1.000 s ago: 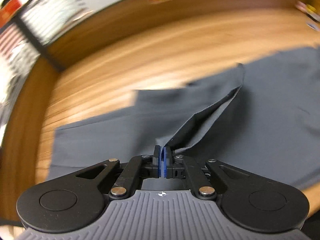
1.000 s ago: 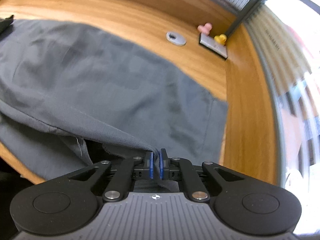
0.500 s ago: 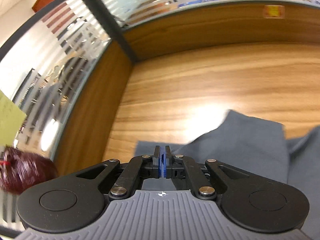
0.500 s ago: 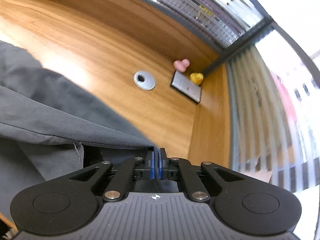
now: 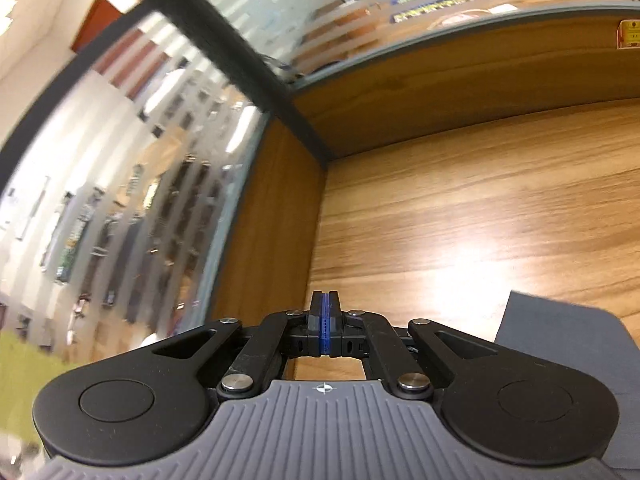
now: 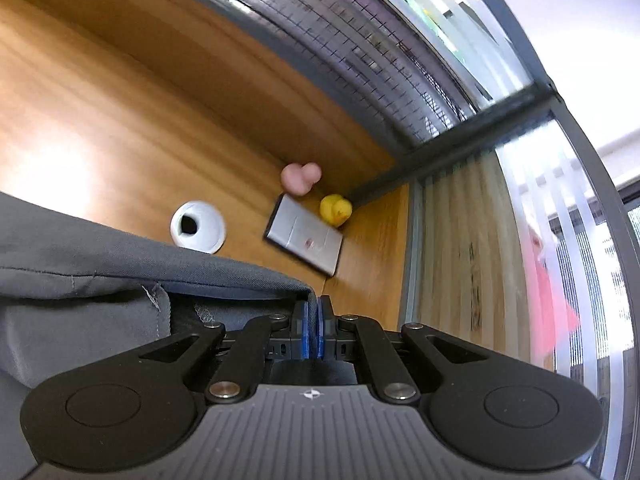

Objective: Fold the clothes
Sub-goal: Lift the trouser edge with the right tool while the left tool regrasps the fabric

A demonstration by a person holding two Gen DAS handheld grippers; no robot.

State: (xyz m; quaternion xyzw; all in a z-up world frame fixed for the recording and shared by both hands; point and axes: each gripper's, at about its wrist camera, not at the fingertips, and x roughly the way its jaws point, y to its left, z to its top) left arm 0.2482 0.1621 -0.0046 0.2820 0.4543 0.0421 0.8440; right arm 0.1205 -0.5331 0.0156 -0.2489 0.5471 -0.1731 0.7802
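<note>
While the left gripper (image 5: 325, 326) is being held pinched together at lower centre, no cloth is seen between its pads; the grey garment (image 5: 568, 344) lies lower right, so that edge may be sagging. In the right view, the right gripper (image 6: 314, 330) is clamped on the garment's hem (image 6: 240, 280), which risks slipping.

Matt grey woven cloth garment (image 6: 80, 264); glossy wood-grain desk (image 5: 480, 208).
</note>
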